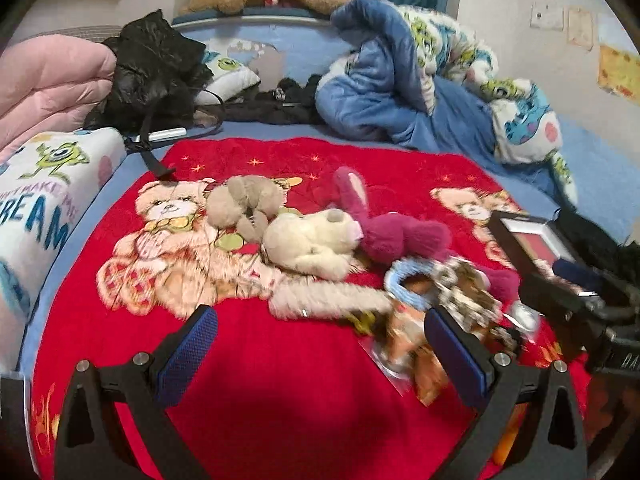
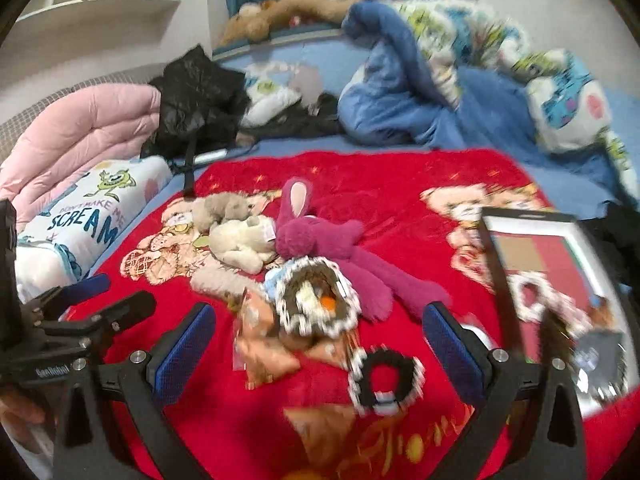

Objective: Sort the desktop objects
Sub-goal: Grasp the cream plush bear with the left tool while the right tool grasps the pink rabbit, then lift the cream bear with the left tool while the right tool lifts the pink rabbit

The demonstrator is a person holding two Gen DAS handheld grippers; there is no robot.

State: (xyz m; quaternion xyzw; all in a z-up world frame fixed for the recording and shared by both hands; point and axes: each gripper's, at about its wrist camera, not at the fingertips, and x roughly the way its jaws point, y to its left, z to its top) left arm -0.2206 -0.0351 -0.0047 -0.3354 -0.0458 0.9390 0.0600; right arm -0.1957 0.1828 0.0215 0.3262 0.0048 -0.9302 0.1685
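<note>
Sorting stock, red bear-print blanket (image 1: 280, 380): nothing visibly sorted yet, by my judgement. Item one, grey-beige plush (image 1: 244, 204), lies at about eleven o'clock of the heap, touching the cream plush dog (image 1: 308, 244). Item two, magenta plush rabbit (image 2: 320, 240), sprawls from the centre toward four o'clock, its head against the cream dog. Item three, pale fluffy strip (image 1: 328, 300), lies at seven o'clock beneath the dog. Item four, black-and-white scrunchie (image 2: 384, 376), sits alone at six o'clock in the right wrist view; a second patterned ring (image 2: 316, 300) rests just beside the rabbit, on top of orange printed packets (image 2: 260, 344). Item five, light blue ring (image 1: 416, 284), touches that cluster. Framed tray or box (image 2: 540, 256) stands at three o'clock with some trinkets in it, too blurred to name; whether they were placed as part of the sort I cannot tell. Left gripper (image 1: 320, 344) hovers spread wide, holding nothing. Right gripper (image 2: 320, 344) likewise gapes wide over the cluster, pads touching no item. Remaining: practically the whole heap, still mixed together.
</note>
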